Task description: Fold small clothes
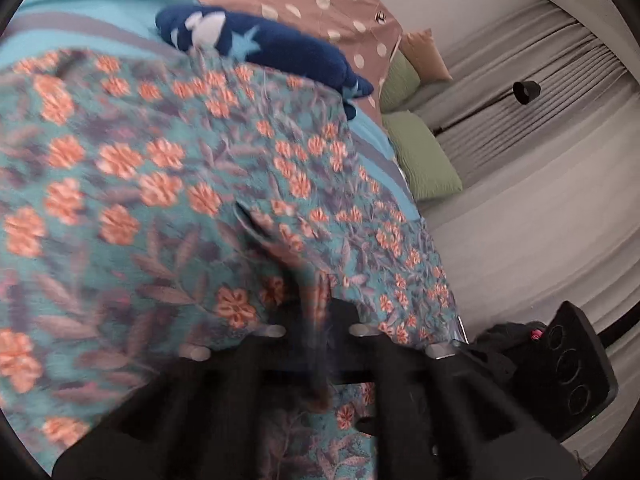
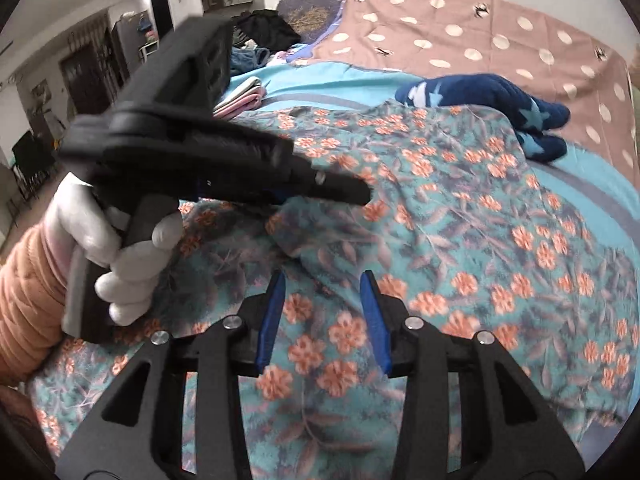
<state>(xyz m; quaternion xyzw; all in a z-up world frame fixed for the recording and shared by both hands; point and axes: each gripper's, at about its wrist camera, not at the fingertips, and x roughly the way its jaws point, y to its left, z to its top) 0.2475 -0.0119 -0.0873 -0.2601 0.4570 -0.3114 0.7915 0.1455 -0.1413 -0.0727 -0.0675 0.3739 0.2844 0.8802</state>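
Two risks from here. Floral garment (image 2: 440,208), thin, limp, wrinkled teal cloth with orange flowers, lies spread on bed (image 2: 480,28); lifted fold could slide out of left hand-held gripper (image 2: 356,194), which looks pressed together on cloth, though blur in its own view leaves doubt. Beyond floral garment, navy star-print plush piece (image 2: 492,96), soft, lumpy, partly overlapped: may drag along. Right hand-held gripper (image 2: 324,320), blue pads spread, holds nothing, just above floral garment
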